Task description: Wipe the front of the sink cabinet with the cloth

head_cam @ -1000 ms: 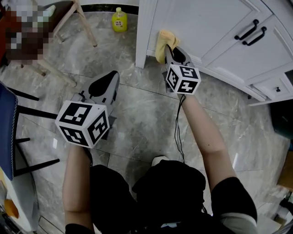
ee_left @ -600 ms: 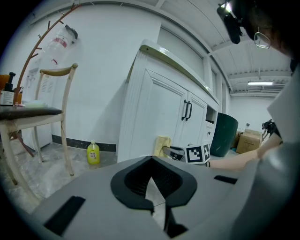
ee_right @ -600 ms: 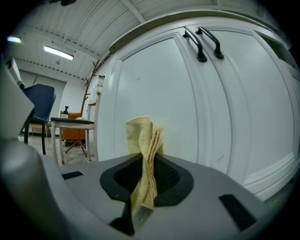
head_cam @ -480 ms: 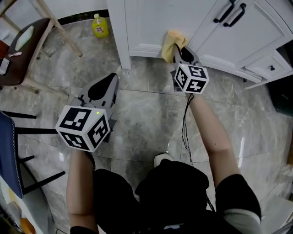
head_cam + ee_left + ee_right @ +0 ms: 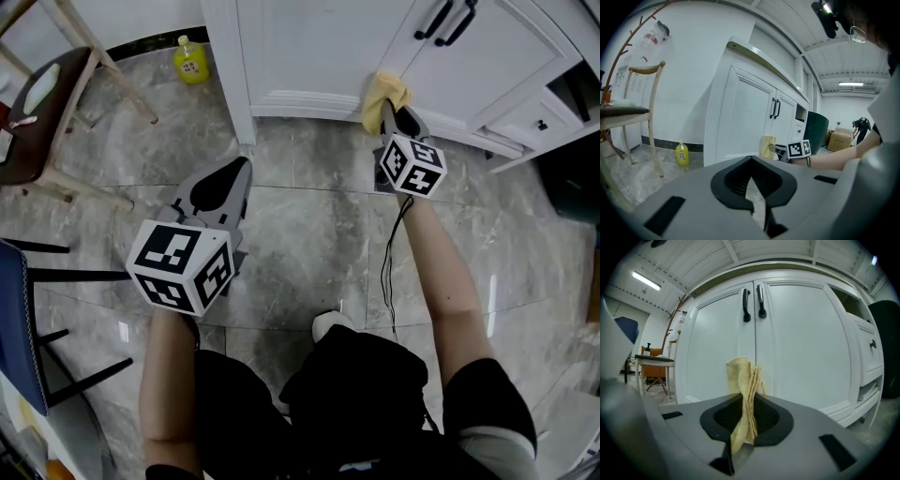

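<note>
Holding left gripper [image 5: 239,173] out over the grey tile floor [image 5: 309,225], well apart from the cabinet; jaws drawn together, gripping nothing, only a thin slit of floor showing between them in the left gripper view [image 5: 752,201].

Pinching the yellow cloth [image 5: 384,91] in right gripper [image 5: 391,111], jaws clamped on its folds [image 5: 743,385], bunched end sticking up past the fingertips. Pressing cloth low against the front of the white sink cabinet [image 5: 309,47], near the base moulding and roughly under the pair of black door handles [image 5: 448,19], contact judged from the head view.

Noting surroundings: wooden chair [image 5: 56,103] standing at far left; yellow bottle [image 5: 191,60] sitting on the floor near the cabinet's left corner, clear of both grippers. Trailing a black cable [image 5: 389,253] from right gripper along the forearm. Noting at far right a small drawer front with a black knob [image 5: 541,124] beside the doors.
</note>
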Demonstrator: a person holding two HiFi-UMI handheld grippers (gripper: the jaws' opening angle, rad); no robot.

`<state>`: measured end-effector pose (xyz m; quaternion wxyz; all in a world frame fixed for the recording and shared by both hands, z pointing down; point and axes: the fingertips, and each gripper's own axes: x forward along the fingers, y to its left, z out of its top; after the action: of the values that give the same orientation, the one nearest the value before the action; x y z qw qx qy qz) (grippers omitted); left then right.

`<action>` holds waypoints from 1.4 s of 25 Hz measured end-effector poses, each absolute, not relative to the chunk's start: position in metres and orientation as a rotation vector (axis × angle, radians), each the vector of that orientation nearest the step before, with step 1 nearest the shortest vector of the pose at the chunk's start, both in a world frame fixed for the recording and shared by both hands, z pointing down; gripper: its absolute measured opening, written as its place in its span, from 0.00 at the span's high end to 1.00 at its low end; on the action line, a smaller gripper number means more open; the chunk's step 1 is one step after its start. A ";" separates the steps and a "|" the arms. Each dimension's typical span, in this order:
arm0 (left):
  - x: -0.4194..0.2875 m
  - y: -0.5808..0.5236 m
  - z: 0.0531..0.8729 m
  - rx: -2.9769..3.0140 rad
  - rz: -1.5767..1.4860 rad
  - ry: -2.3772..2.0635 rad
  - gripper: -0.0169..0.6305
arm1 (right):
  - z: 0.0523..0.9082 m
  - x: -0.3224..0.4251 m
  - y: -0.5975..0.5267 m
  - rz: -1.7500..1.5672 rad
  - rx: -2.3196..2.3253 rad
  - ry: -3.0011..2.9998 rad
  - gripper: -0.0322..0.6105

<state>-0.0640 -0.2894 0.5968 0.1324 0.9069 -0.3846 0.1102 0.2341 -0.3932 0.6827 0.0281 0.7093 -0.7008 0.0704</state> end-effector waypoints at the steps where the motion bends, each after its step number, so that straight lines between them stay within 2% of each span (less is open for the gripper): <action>1: -0.066 -0.287 0.596 2.632 0.315 -1.115 0.95 | 0.682 0.240 -0.390 0.220 2.208 -2.145 0.85; 8: -0.095 -0.265 0.609 2.621 0.298 -1.131 0.95 | 0.675 0.246 -0.369 0.199 2.230 -2.089 0.85; 15: -0.150 -0.248 0.593 2.579 0.328 -1.251 0.95 | 0.652 0.179 -0.353 0.201 2.082 -2.205 0.85; 26: -0.216 -0.220 0.497 2.415 0.330 -1.462 0.95 | 0.567 0.048 -0.328 0.390 1.627 -2.330 0.85; 35: -0.287 -0.159 0.352 2.177 0.231 -1.606 0.95 | 0.416 -0.035 -0.272 0.431 1.402 -2.358 0.85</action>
<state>-0.2866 -0.1592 0.3520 0.2118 0.7836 -0.5782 0.0832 -0.0354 -0.2724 0.4160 0.1812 0.4965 -0.8351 0.1526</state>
